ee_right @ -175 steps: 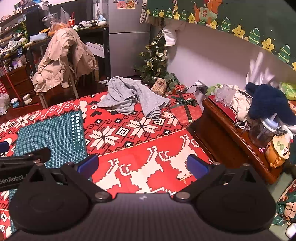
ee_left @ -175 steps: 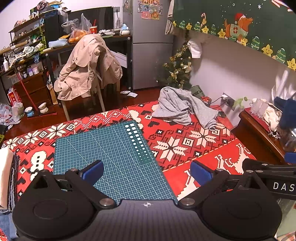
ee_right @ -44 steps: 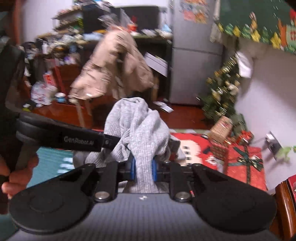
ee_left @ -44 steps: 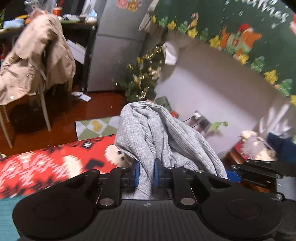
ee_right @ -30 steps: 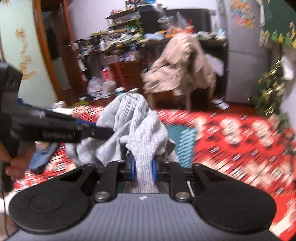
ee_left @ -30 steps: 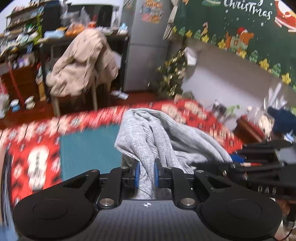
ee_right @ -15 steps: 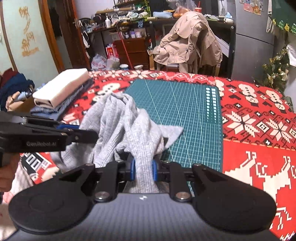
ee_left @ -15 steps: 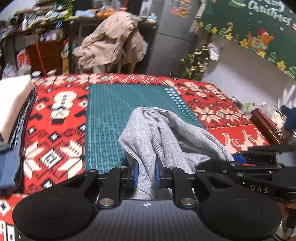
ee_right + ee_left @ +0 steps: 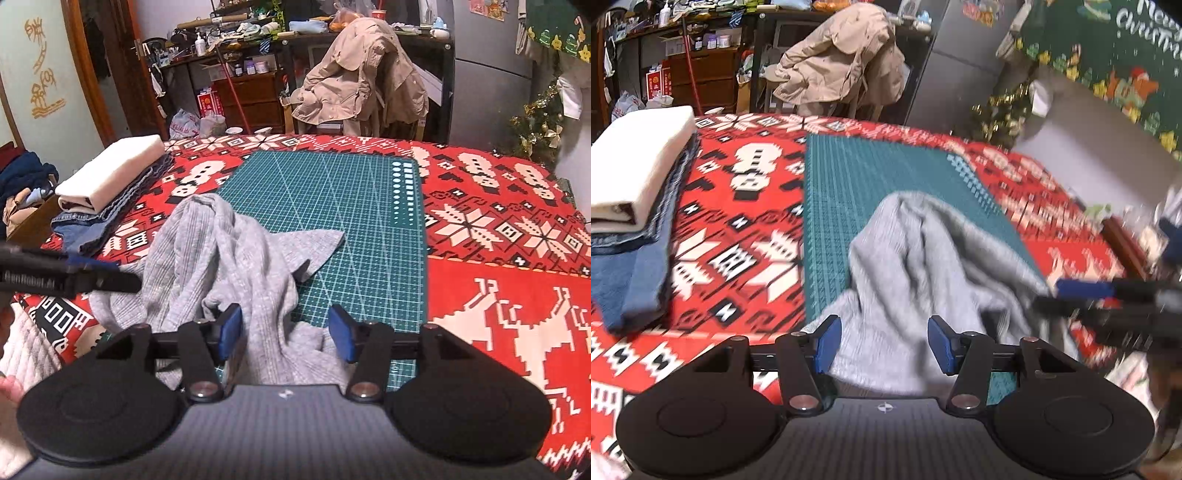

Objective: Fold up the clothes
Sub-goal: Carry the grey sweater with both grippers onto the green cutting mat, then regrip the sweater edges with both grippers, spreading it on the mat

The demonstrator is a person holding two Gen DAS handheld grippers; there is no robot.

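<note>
A crumpled grey ribbed garment (image 9: pixel 923 258) (image 9: pixel 229 266) lies heaped on the near part of the green cutting mat (image 9: pixel 871 184) (image 9: pixel 351 206). My left gripper (image 9: pixel 884 343) stands open, its blue pads apart with grey cloth lying loose between them. My right gripper (image 9: pixel 284 332) is open too, a fold of the garment resting between its blue pads without being pinched. The other gripper shows at each view's edge, on the right in the left wrist view (image 9: pixel 1108 295) and on the left in the right wrist view (image 9: pixel 74 273).
A stack of folded clothes (image 9: pixel 631 177) (image 9: pixel 107 177), cream on top and denim below, sits on the red patterned cloth (image 9: pixel 498 229) left of the mat. A chair with a beige coat (image 9: pixel 362 81) stands behind the table. A small Christmas tree (image 9: pixel 539 122) is at the far right.
Both grippers carried the grey garment from the far corner to the mat, set it down, and opened; half a second ago both were still shut on it.
</note>
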